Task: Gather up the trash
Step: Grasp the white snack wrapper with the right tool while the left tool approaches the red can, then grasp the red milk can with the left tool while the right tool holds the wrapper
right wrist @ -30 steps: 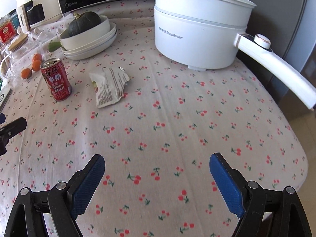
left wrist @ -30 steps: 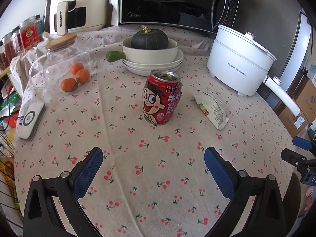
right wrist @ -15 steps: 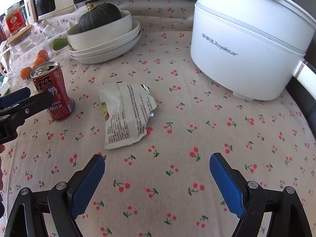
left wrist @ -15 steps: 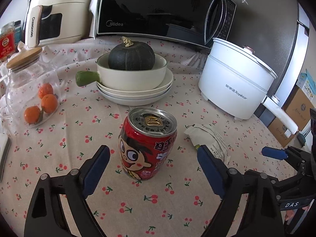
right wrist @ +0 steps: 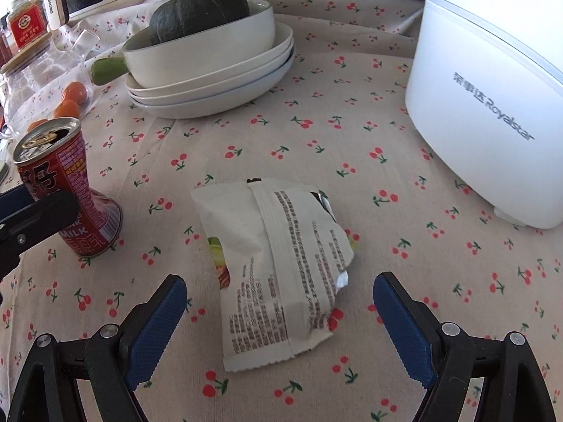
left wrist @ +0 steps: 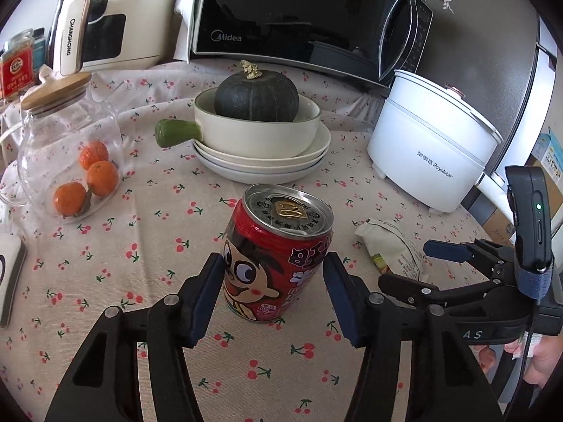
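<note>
A red drink can (left wrist: 278, 253) with a cartoon face stands upright on the cherry-print tablecloth. My left gripper (left wrist: 272, 295) has closed in around it, blue pads at both sides, touching or nearly so. The can also shows at the left of the right wrist view (right wrist: 67, 193). A torn white snack wrapper (right wrist: 278, 267) lies flat on the cloth. My right gripper (right wrist: 279, 330) is open, its pads astride the wrapper's near end and not touching it. The wrapper shows right of the can in the left wrist view (left wrist: 390, 246).
Behind stand stacked white dishes (left wrist: 260, 147) holding a dark green squash (left wrist: 257, 95), a white Royalstar electric pot (left wrist: 429, 147), a glass jar with oranges (left wrist: 70, 151), a microwave (left wrist: 299, 21) and a white appliance (left wrist: 105, 21). The pot (right wrist: 492, 88) is close on the right.
Both grippers moved forward. The left gripper's jaws narrowed from wide open to sit against the can. The right gripper came up to the wrapper, still open.
</note>
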The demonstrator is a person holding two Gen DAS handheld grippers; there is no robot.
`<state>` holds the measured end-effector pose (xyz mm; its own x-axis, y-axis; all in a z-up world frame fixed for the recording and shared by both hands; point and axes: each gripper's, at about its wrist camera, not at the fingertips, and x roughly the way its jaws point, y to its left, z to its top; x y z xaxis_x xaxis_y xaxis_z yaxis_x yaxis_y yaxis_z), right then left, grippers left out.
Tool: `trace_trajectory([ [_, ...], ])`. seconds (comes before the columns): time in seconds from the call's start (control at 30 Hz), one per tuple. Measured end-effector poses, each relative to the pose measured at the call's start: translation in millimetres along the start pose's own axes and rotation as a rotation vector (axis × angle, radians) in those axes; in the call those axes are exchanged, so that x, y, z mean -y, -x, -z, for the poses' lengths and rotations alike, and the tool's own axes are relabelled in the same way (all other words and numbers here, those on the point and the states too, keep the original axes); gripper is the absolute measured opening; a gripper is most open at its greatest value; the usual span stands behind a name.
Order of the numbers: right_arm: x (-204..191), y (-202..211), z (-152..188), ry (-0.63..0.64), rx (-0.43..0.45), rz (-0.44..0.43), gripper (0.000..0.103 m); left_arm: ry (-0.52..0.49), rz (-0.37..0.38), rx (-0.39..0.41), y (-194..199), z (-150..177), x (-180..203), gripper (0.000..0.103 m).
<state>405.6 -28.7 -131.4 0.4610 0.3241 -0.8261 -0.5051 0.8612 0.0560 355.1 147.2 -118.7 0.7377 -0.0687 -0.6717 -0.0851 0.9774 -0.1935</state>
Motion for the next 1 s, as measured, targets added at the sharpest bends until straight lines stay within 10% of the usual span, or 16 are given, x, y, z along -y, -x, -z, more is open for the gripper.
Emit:
trace_trajectory([
  [0.2, -5.0, -13.9, -7.0, -0.030, -0.021, -0.012, 0.067, 0.016, -0.003, -0.022, 10.7, 5.5, -8.6, 0.061],
  [0.3, -9.7, -7.1, -4.7, -0.001, -0.031, -0.036, 0.037, 0.022, -0.007, -0.039, 19.5, 9.4, -9.9, 0.061],
  [0.83, 0.4, 101.6, 54.4, -0.010, -0.015, 0.005, 0.036, 0.006, 0.045, -0.084, 99.5, 36.8, 25.2, 0.039],
  [0.93, 1.3, 122.5, 71.0, -0.003, -0.010, 0.017, 0.036, 0.042, 0.085, -0.134, 104.7, 46.9, 25.7, 0.051],
  [1.0, 2.3, 134.2, 81.5, -0.001, -0.004, 0.018, 0.036, 0.050, 0.066, -0.140, 105.8, 52.2, 26.4, 0.077],
])
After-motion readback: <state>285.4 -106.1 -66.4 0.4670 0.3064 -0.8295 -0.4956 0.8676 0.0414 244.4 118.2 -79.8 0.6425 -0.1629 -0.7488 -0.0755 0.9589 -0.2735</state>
